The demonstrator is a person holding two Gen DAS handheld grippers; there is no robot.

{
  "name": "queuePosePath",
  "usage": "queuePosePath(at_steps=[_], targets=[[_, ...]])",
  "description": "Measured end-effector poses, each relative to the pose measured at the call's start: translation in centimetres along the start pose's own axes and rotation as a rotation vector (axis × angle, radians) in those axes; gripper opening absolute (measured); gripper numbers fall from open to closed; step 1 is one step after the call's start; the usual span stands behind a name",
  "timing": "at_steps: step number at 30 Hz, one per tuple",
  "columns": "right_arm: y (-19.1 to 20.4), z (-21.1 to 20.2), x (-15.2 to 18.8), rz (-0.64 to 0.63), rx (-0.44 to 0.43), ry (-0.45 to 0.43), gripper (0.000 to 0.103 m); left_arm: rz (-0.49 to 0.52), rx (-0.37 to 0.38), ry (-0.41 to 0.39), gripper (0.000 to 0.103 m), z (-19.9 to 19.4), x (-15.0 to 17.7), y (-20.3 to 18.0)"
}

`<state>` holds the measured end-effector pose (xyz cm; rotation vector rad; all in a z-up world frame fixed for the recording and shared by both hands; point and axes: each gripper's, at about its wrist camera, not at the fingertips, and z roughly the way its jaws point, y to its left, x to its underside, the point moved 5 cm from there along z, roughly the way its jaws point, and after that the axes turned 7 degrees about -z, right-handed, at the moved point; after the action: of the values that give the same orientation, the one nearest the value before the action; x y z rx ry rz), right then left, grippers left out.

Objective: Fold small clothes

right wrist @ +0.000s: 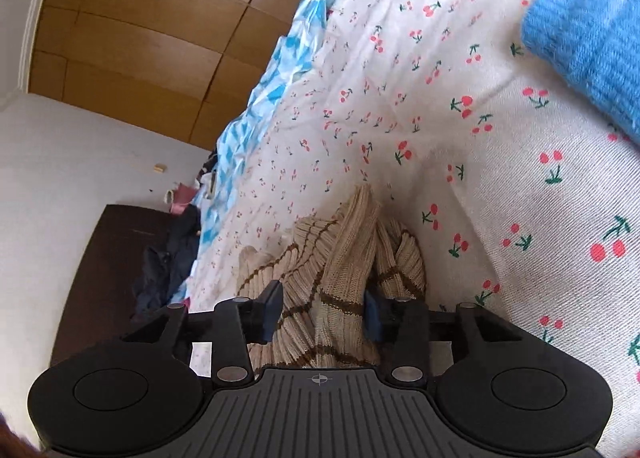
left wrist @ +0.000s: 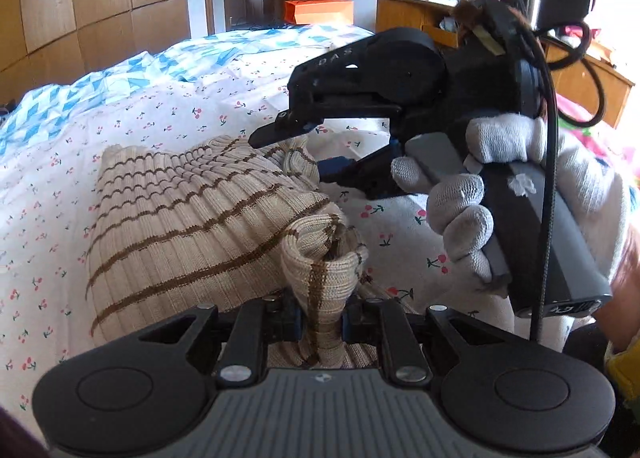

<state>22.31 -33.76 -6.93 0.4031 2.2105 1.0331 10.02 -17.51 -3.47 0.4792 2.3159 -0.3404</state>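
On a bed under a cherry-print sheet (left wrist: 168,98), a beige brown-striped knit garment (left wrist: 192,218) lies at centre. My left gripper (left wrist: 320,314) pinches a bunched corner at six o'clock, while my right gripper (right wrist: 320,314) stands spread around the far corner toward two o'clock. Best, I judge, to lay both corners level before letting go.

Left tool (left wrist: 320,318) pads buried in the striped knit garment (left wrist: 192,226) — contact faces not visible. Blue knit item (right wrist: 588,38) cut off at the right-wrist frame's right edge. Right tool (left wrist: 308,150) lower finger partly behind the garment's bunched corner. Gloved hand (left wrist: 520,198) — wrist runs out of frame.
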Motion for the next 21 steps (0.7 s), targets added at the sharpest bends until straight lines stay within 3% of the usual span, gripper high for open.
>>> queuePosePath(at_steps=[4, 7, 12, 14, 17, 21], targets=[[0.4, 0.4, 0.7, -0.035, 0.01, 0.057, 0.049, 0.041, -0.024, -0.004, 0.021, 0.5, 0.4, -0.7], [0.2, 0.3, 0.9, -0.029, 0.034, 0.051, 0.047, 0.057, -0.025, -0.014, 0.021, 0.2, 0.4, -1.5], [0.2, -2.5, -0.2, -0.048, 0.15, -0.101, 0.049, 0.068, -0.005, -0.014, 0.021, -0.3, 0.4, -1.4], [0.8, -3.7, -0.3, -0.067, 0.12, -0.132, 0.049, 0.068, 0.001, -0.01, 0.021, -0.2, 0.5, -1.2], [2.0, -3.7, 0.4, -0.08, -0.012, -0.084, 0.049, 0.072, 0.007, -0.006, 0.021, 0.0, 0.8, -1.1], [1.7, -1.1, 1.6, -0.104, 0.082, 0.021, 0.049, 0.075, 0.013, -0.009, 0.021, -0.3, 1.0, -1.1]])
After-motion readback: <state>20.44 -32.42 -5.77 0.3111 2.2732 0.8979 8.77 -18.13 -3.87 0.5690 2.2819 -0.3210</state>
